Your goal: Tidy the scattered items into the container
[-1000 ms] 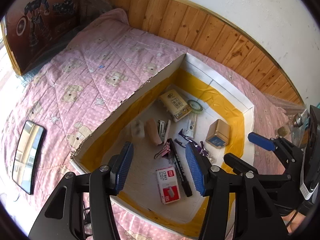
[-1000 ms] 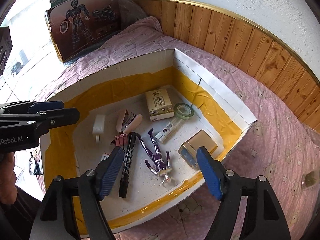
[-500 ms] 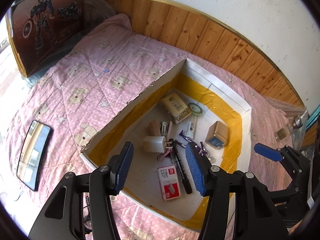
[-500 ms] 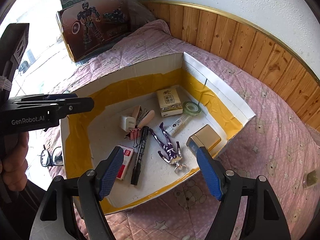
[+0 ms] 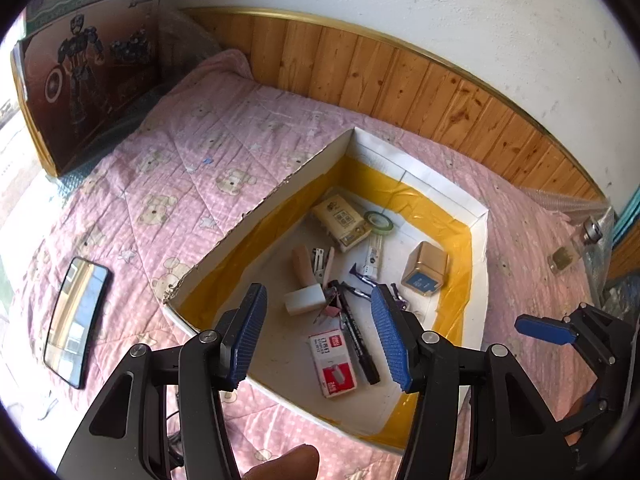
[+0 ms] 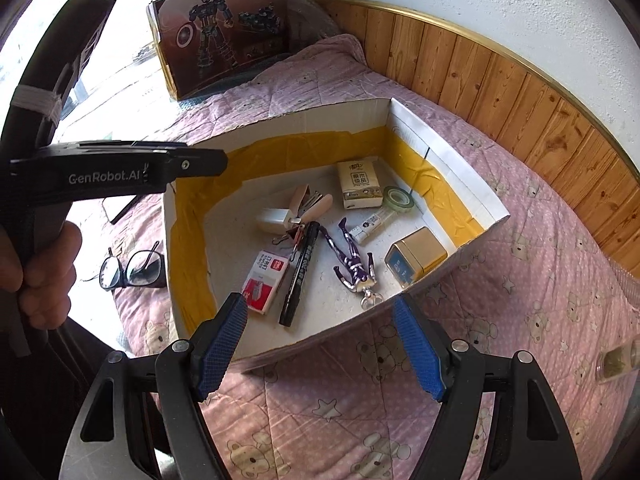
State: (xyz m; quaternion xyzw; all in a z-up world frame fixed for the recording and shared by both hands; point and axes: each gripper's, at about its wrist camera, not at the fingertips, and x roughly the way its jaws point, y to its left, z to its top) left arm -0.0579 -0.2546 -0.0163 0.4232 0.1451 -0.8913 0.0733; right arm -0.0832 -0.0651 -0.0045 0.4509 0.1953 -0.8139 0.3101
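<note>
The eyeglasses (image 6: 130, 269) are partly hidden behind the container's (image 6: 448, 160) wall.

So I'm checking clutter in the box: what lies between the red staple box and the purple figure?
The black marker lies between the staple box and the purple figure, clearest in the right wrist view.

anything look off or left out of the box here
Yes. A pair of glasses and a small mirror lie on the pink quilt outside the cardboard box. The box's near-left rim is also torn and ragged.
</note>
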